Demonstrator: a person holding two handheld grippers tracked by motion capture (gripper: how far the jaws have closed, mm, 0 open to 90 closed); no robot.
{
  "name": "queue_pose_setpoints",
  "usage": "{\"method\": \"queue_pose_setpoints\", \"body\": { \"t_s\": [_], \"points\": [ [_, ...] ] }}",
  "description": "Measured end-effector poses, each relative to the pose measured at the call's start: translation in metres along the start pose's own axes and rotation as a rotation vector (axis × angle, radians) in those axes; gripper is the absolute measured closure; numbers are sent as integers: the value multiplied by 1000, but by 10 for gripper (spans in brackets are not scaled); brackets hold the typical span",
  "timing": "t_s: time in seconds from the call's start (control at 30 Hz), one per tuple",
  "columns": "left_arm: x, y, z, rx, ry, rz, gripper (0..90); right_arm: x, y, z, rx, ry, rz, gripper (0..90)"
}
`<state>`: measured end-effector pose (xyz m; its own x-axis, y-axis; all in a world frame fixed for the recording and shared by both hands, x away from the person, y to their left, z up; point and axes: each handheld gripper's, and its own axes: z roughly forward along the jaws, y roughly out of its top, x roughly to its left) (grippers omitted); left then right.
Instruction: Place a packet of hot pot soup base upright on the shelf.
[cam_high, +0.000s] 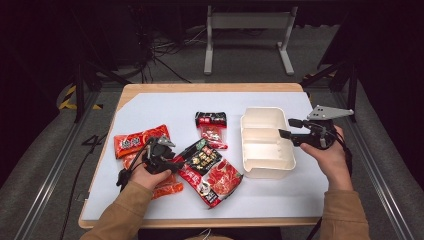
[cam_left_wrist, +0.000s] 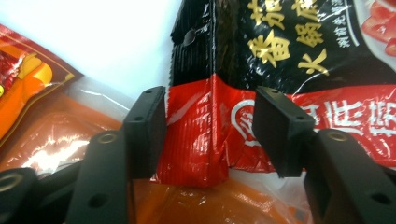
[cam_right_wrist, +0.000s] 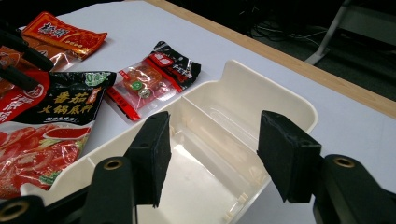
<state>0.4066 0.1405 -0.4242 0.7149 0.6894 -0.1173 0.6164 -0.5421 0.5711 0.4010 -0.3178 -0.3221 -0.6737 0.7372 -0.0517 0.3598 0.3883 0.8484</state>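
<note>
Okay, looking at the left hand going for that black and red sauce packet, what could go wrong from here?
1. The left hand-held gripper straddles only a creased corner of the glossy black-and-red foil sauce packet; it could slip out when lifted.
2. That packet lies over the clear orange pouch, which might drag along.
3. The cream plastic divided bin looks narrow; the packet may catch on its rim.

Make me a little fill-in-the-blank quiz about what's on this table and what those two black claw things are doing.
1. The left gripper has its jaws on either side of a corner of the black and ___ sauce packet.
2. The cream box is split by a divider into ___ compartments.
3. The right gripper hovers with open jaws over the ___.
4. Inside, the cream box is ___.

Missing words: red; two; cream box; empty
</note>
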Motion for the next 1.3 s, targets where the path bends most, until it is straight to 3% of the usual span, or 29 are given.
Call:
{"method": "queue_pose_setpoints", "body": {
  "t_s": [0.1, 0.27, 0.33, 0.47, 0.63, 0.83, 0.97, 1.2, 1.3],
  "points": [
    [4, -2, 1, -8, -57, -52, 530, 0, 0, 0, 1, -2, 0, 438],
    [3, -7, 4, -40, -87, -89, 612, 0, 0, 1, 4, -8, -1, 433],
    [1, -7, 6, -45, -110, -97, 708, 0, 0, 1, 5, -9, -2, 432],
    [-1, -6, 5, -43, -96, -86, 737, 0, 0, 1, 5, -11, -2, 430],
    [-1, -7, 3, -61, -93, -113, 853, 0, -1, 1, 8, -14, -4, 429],
    [-1, -6, -2, -87, -108, -134, 870, -1, -1, 1, 10, -21, -1, 430],
    [-4, -3, -11, -129, -114, -131, 871, -1, -2, 0, 9, -24, 2, 431],
    [-18, 7, -33, -214, -92, -72, 871, -2, -3, -4, 6, -30, 9, 433],
    [-23, 11, -44, -261, -102, -60, 871, -2, -4, -6, 3, -33, 10, 433]
  ]
}}
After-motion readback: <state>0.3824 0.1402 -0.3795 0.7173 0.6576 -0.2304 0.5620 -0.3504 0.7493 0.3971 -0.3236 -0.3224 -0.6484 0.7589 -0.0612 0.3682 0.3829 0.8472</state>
